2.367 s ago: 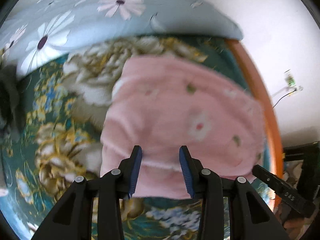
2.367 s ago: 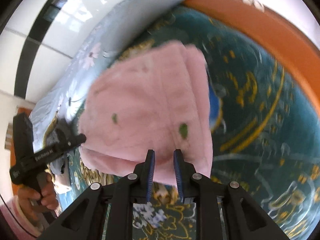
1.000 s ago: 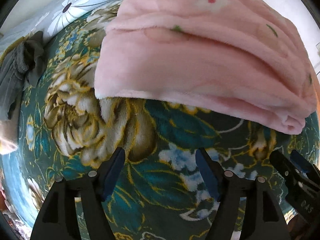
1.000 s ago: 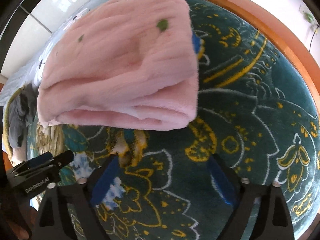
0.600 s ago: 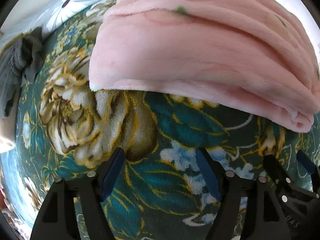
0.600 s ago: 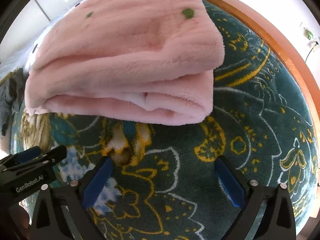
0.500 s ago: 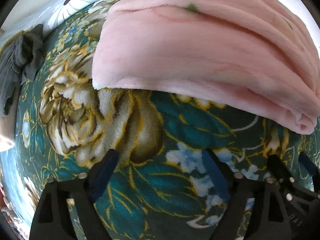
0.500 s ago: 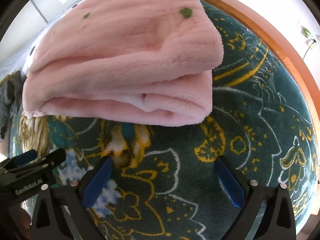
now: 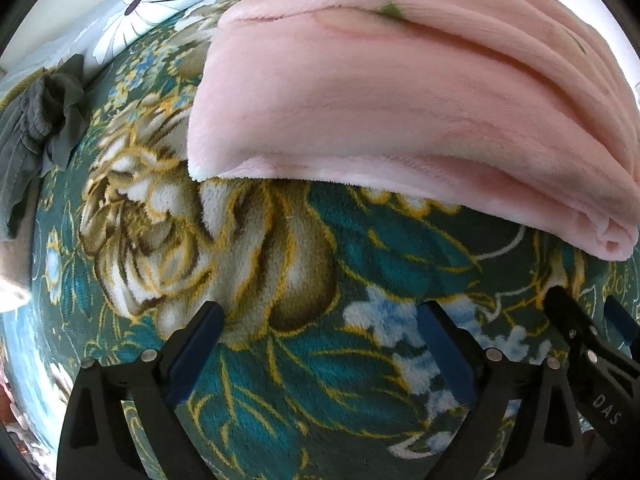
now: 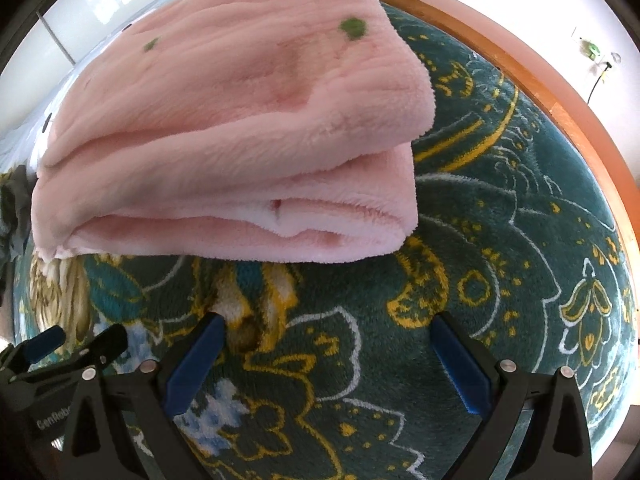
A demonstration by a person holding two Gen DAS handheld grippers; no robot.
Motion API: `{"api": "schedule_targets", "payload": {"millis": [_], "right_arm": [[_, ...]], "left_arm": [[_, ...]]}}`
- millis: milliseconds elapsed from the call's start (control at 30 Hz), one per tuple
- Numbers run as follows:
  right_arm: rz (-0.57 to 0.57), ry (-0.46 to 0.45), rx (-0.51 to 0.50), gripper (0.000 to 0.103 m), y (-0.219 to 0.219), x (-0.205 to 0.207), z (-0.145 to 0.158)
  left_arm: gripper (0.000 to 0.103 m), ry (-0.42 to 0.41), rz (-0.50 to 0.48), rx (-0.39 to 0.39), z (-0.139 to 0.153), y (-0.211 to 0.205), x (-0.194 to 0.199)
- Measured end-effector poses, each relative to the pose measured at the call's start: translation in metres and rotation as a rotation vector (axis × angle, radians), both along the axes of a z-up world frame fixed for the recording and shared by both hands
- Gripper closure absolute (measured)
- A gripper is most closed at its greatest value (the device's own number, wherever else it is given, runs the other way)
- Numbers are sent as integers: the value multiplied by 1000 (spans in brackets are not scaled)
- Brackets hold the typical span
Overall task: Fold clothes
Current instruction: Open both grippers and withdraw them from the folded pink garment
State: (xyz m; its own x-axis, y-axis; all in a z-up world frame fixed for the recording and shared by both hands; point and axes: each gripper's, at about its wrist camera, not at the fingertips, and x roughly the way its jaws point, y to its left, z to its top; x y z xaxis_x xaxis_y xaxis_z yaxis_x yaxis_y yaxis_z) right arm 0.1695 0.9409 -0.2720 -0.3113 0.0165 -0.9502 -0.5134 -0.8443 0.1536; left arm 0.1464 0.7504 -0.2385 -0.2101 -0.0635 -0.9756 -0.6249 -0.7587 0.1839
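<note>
I see one folded pink garment [image 9: 420, 92] lying on the floral blanket [image 9: 320, 360] just ahead of both tongs. My left tongs [image 9: 320, 332] are still spreading, nothing between them. My right tongs [image 10: 326, 340] gape wide, empty. One grey cloth [image 9: 36, 128] lies far left.

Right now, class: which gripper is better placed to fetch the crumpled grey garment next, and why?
Probably the left gripper: its jaws are opening with nothing between them, and the grey garment lies on its outer side. From the right gripper, open and empty, that garment sits beyond the folded pink garment.
</note>
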Motion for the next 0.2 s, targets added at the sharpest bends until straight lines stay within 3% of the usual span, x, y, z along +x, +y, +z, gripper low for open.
{"api": "schedule_targets", "payload": {"millis": [200], "right_arm": [[8, 0, -4, 0, 2, -1, 5]], "left_arm": [[2, 33, -86, -81, -1, 1, 23]]}}
